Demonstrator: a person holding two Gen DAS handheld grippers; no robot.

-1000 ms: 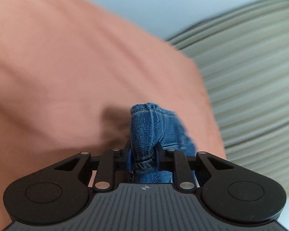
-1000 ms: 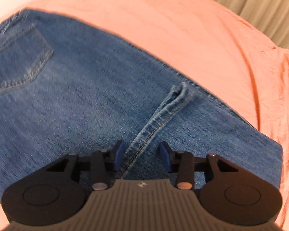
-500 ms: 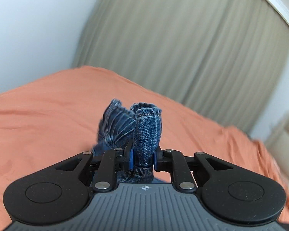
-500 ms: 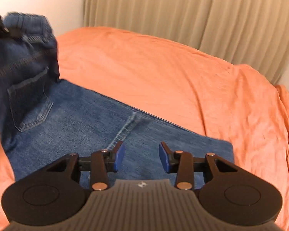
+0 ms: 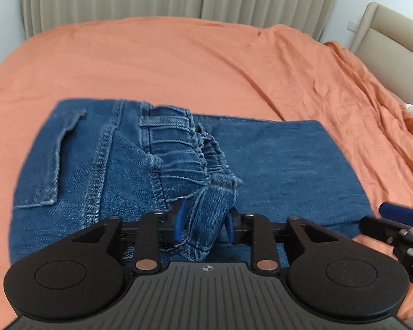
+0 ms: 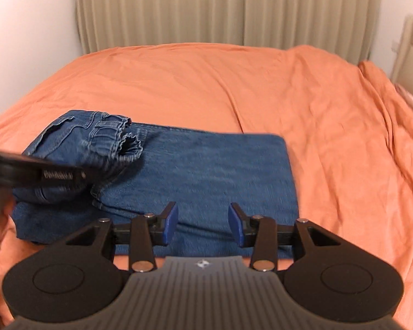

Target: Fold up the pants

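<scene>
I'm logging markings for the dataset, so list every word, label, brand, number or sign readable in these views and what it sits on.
White lettering on the side of the left tongs, seen in the right wrist view: too blurred to read.
Small round emblem on the left tongs' body: a symbol, no text.
Same emblem on the right tongs.
Jeans: no readable label.

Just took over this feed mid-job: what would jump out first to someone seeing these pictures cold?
The blue jeans lie across the near part of the orange bedspread. The left gripper is shut on their gathered waistband, doubled over onto the legs at the left. The right gripper hovers open over the jeans' near edge.
</scene>
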